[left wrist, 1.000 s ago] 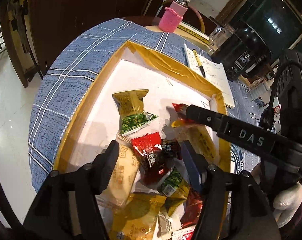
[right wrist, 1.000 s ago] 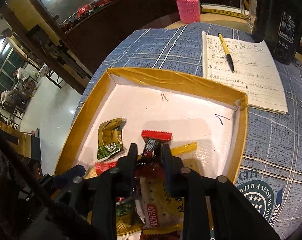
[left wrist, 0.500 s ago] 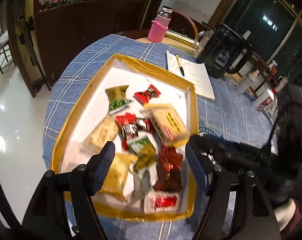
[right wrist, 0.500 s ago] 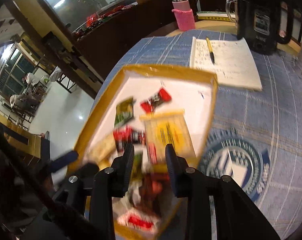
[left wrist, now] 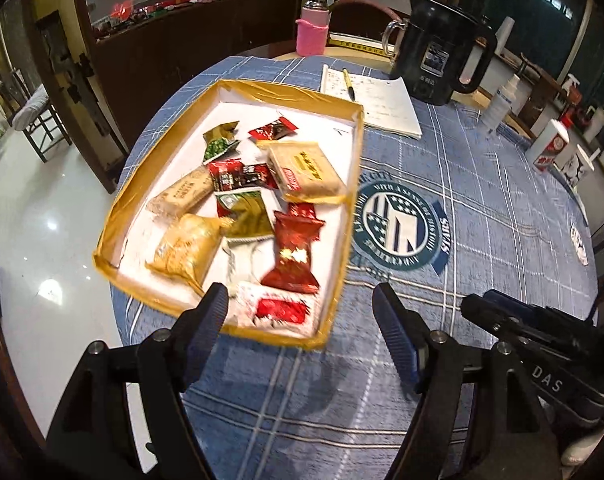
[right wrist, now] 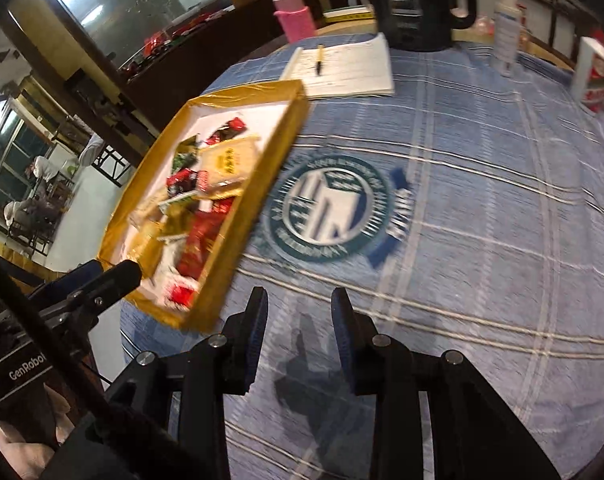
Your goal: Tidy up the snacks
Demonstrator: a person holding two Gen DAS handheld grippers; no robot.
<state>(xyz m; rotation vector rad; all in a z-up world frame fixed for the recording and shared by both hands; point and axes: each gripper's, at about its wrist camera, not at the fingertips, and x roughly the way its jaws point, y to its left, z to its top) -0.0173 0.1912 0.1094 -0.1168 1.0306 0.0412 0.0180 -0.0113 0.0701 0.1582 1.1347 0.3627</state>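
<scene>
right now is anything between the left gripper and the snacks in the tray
Only the tray's near wall. The left gripper, open and empty, hangs over that edge, with the white and red snack just beyond it. The right gripper is off to the side over bare cloth, not in the path.

Bare table (right wrist: 441, 240) lies open right of the tray (left wrist: 343, 240); at the far edge a notebook (left wrist: 385, 108), kettle (left wrist: 437, 56) and bottles (right wrist: 507, 20) stand in the way.
</scene>
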